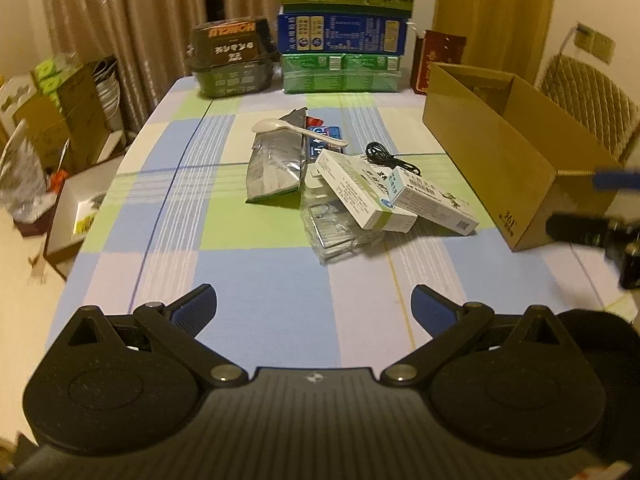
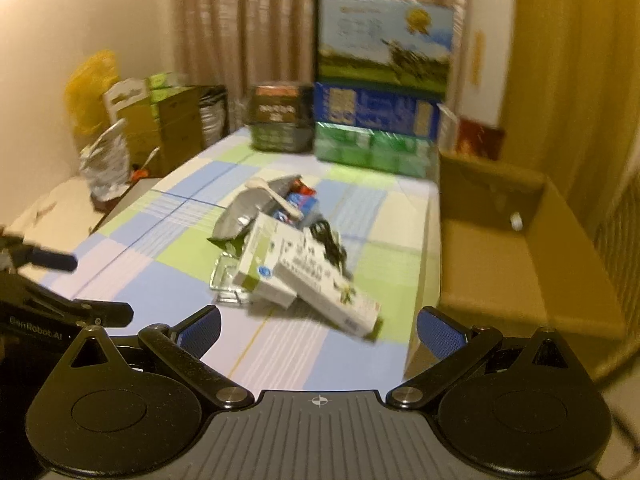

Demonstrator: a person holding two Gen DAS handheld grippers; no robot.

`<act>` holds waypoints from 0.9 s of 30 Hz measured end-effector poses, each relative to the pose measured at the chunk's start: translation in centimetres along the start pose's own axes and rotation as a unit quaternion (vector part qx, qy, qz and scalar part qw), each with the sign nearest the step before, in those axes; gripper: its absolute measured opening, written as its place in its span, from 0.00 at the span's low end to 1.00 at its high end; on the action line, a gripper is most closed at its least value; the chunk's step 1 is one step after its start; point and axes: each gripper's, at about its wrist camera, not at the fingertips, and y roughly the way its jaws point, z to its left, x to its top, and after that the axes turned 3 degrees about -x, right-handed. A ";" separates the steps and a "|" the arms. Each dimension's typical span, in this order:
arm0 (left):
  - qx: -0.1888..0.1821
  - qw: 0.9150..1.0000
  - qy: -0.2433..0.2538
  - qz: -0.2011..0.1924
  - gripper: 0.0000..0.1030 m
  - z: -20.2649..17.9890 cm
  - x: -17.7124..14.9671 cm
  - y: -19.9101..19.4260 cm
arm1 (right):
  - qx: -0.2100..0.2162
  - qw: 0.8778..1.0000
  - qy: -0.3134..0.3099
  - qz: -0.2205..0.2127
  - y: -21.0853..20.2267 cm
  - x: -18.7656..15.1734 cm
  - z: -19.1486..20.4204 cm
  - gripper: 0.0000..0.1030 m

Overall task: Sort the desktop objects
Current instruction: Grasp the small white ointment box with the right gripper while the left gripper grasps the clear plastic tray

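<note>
Cluttered white medicine boxes (image 1: 394, 196), a silver foil pouch (image 1: 274, 168) and a white plastic spoon (image 1: 296, 130) lay mid-table, straight ahead of both empty, wide-open jaws, the right gripper (image 2: 319, 330) nearer the brown cardboard box (image 1: 516, 168).

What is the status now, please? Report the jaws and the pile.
Left gripper and right gripper: jaws open, empty. Pile untouched beside cardboard box. Nothing blocking.

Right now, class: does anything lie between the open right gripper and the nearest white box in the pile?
Nothing visible does. The right gripper is open above bare tablecloth, and the white box lies just ahead at the pile's near edge. The cardboard box stands off to the right, beside that path and not across it.
</note>
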 end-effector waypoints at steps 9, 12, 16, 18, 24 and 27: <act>-0.011 0.996 0.090 -0.003 0.99 1.0 2.8 1.5 | 0.044 0.977 -0.207 0.009 2.7 1.8 0.9 0.98; -0.026 0.992 0.122 -0.002 0.99 1.0 3.4 2.6 | 0.066 0.961 -0.268 0.022 4.2 1.7 1.1 0.98; -0.053 0.986 0.158 0.003 0.99 1.2 4.0 4.5 | 0.077 0.947 -0.307 0.047 6.7 2.0 0.8 0.98; -0.063 0.982 0.178 0.006 0.99 1.4 4.2 5.5 | 0.085 0.941 -0.322 0.059 7.8 2.2 0.8 0.98; -0.090 0.965 0.246 0.017 0.99 1.8 4.7 8.8 | 0.110 0.916 -0.376 0.086 11.1 2.4 0.9 0.98; -0.102 0.956 0.276 0.020 0.99 1.9 4.6 10.4 | 0.120 0.900 -0.408 0.095 12.8 2.4 1.0 0.98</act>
